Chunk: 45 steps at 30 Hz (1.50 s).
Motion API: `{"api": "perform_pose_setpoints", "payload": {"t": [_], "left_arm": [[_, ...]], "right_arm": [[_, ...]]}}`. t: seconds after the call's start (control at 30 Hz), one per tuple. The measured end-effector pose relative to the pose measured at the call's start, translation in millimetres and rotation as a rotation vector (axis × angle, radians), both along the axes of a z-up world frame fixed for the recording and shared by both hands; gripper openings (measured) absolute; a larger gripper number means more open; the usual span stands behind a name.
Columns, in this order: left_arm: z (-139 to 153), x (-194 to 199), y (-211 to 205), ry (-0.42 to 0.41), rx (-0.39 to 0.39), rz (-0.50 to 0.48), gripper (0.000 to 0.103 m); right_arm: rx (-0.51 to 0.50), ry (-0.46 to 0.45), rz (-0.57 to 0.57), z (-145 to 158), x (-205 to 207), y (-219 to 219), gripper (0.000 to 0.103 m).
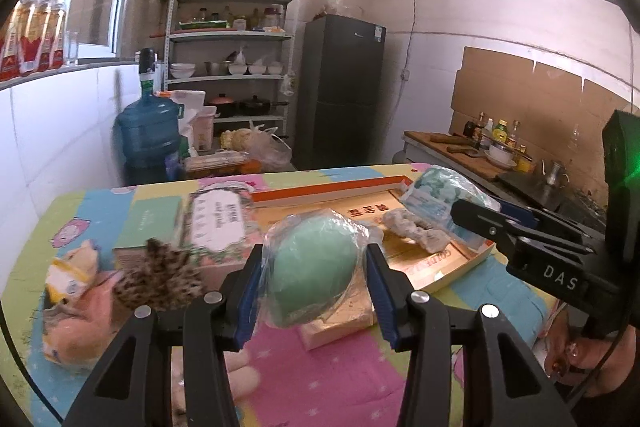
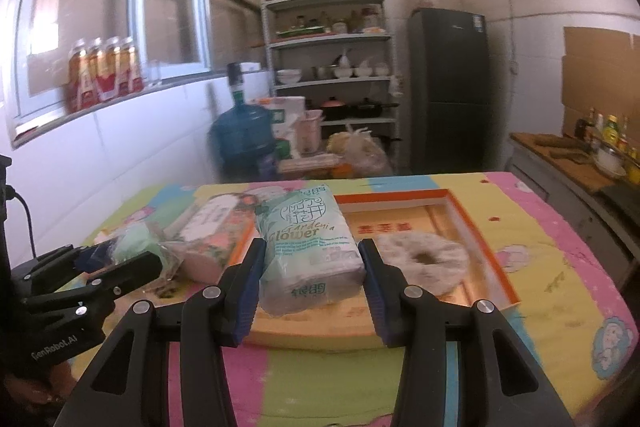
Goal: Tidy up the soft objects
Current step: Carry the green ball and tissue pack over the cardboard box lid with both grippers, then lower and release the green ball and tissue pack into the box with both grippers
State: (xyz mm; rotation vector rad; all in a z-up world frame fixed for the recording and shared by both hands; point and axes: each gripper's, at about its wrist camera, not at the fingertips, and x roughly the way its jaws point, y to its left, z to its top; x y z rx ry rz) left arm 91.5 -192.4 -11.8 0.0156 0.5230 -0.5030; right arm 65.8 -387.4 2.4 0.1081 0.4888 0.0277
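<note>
My left gripper [image 1: 314, 259] is shut on a green sponge in clear plastic wrap [image 1: 316, 267] and holds it above the front edge of an orange-rimmed gold tray [image 1: 452, 267]. My right gripper [image 2: 312, 259] is shut on a pale green tissue pack [image 2: 310, 247] over the same tray [image 2: 492, 259]. A fuzzy white scrunchie [image 2: 424, 259] lies in the tray; it also shows in the left wrist view [image 1: 416, 231]. A leopard-print pompom [image 1: 160, 275] and a plush toy [image 1: 76, 303] lie at the left.
A floral tissue box [image 1: 218, 227] lies on the patchwork tablecloth [image 1: 320, 379] left of the tray. Behind the table stand a blue water jug [image 1: 148, 139], a shelf rack [image 1: 232, 67] and a dark fridge [image 1: 340, 91]. A counter with bottles [image 1: 496, 143] is at the right.
</note>
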Motion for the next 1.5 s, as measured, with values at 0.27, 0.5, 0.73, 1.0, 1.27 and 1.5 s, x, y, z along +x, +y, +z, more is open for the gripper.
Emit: {"api": "perform_pose_setpoints", "payload": {"t": [0.27, 0.5, 0.73, 1.0, 1.27, 1.5], "left_arm": [[-7, 18, -42, 0.040, -0.003, -0.009, 0.049], [-18, 31, -78, 0.075, -0.002, -0.046, 0.049], [-36, 44, -119, 0.117, 0.010, -0.088, 0.049], [-51, 63, -148, 0.152, 0.032, -0.094, 0.049], [-66, 79, -166, 0.194, 0.059, -0.095, 0.049], [-73, 89, -172, 0.216, 0.075, -0.079, 0.049]], "right_arm": [[0.019, 0.023, -0.050, -11, 5, -45, 0.048], [0.022, 0.047, -0.082, -21, 10, -74, 0.048], [-0.001, 0.082, -0.127, -33, 16, -102, 0.048], [-0.005, 0.120, -0.132, -49, 32, -122, 0.048], [0.011, 0.154, -0.118, -66, 52, -135, 0.048], [0.054, 0.178, -0.079, -73, 64, -140, 0.048]]}}
